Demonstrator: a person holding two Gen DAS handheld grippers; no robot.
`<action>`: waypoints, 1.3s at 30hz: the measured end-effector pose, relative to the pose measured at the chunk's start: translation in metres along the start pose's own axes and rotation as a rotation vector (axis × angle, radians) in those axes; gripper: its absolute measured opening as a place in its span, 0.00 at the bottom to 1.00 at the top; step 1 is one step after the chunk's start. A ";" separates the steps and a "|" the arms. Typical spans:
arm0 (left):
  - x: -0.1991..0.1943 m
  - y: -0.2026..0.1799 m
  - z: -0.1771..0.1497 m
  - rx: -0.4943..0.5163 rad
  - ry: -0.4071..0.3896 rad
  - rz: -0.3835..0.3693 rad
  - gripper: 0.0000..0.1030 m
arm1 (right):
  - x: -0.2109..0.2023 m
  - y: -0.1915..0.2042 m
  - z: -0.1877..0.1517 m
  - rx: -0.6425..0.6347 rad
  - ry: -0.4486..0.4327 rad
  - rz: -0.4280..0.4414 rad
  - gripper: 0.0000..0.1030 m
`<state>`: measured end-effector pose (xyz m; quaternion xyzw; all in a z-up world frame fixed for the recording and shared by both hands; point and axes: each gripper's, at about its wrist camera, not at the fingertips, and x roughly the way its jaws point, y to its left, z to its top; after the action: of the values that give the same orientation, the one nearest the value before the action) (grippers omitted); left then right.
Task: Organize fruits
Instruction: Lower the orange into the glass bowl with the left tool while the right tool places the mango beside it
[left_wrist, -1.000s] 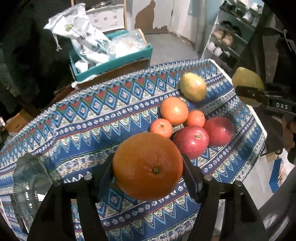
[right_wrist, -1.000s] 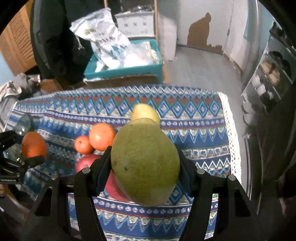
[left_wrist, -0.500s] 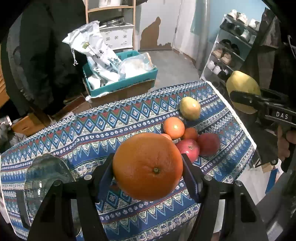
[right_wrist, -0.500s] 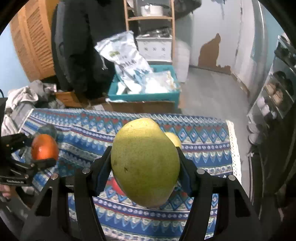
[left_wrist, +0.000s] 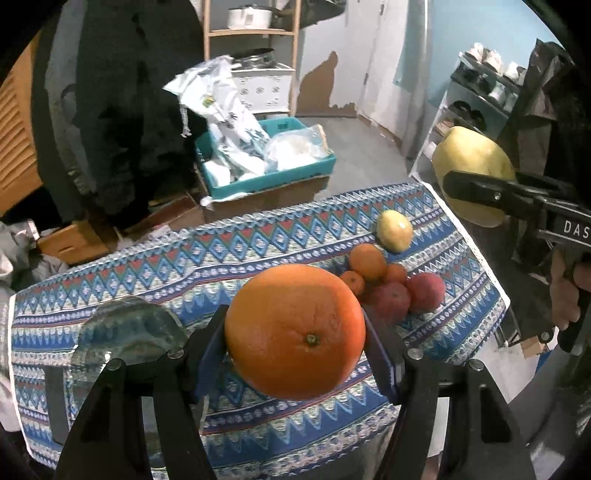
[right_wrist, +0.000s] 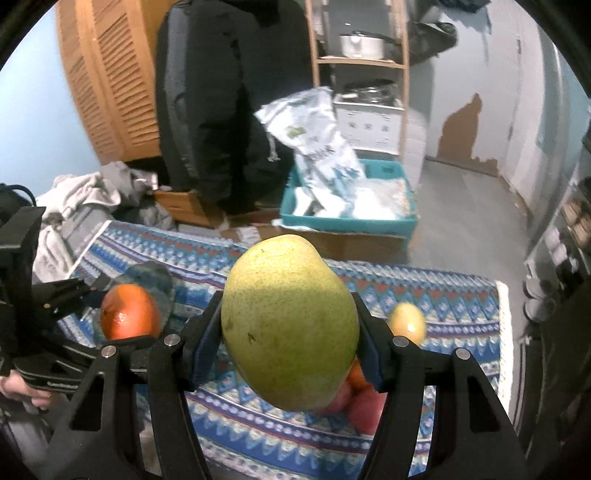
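My left gripper (left_wrist: 295, 336) is shut on a large orange (left_wrist: 294, 331) and holds it high above the patterned tablecloth (left_wrist: 236, 254). My right gripper (right_wrist: 290, 341) is shut on a green mango (right_wrist: 290, 339), also held high; it shows at the right in the left wrist view (left_wrist: 471, 173). A clear glass bowl (left_wrist: 125, 332) sits on the table's left side. On the right side lie a yellow-green mango (left_wrist: 394, 230), small oranges (left_wrist: 367, 261) and two red apples (left_wrist: 391, 301). In the right wrist view the held orange (right_wrist: 129, 312) shows at the left.
Beyond the table a teal crate (left_wrist: 266, 177) with plastic bags sits on cardboard boxes on the floor. A dark jacket (left_wrist: 125, 107) hangs at the back left. A shoe rack (left_wrist: 476, 107) stands at the right. The table's right edge (left_wrist: 480, 258) drops off.
Both grippers have risen and pulled back from the table with their fruit. The table and the fruit pile look smaller and farther now. The glass bowl has come more into view.
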<state>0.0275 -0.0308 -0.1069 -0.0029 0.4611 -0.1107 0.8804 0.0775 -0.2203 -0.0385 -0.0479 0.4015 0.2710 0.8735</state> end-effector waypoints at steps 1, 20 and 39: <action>-0.002 0.005 -0.001 -0.008 -0.003 0.005 0.68 | 0.003 0.005 0.002 -0.006 0.003 0.009 0.62; -0.016 0.108 -0.036 -0.182 0.006 0.082 0.68 | 0.092 0.121 0.027 -0.109 0.108 0.164 0.62; 0.007 0.202 -0.090 -0.386 0.105 0.185 0.68 | 0.210 0.199 0.008 -0.152 0.335 0.259 0.62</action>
<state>-0.0027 0.1737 -0.1855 -0.1233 0.5174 0.0611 0.8446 0.0927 0.0420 -0.1590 -0.1062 0.5222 0.3987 0.7464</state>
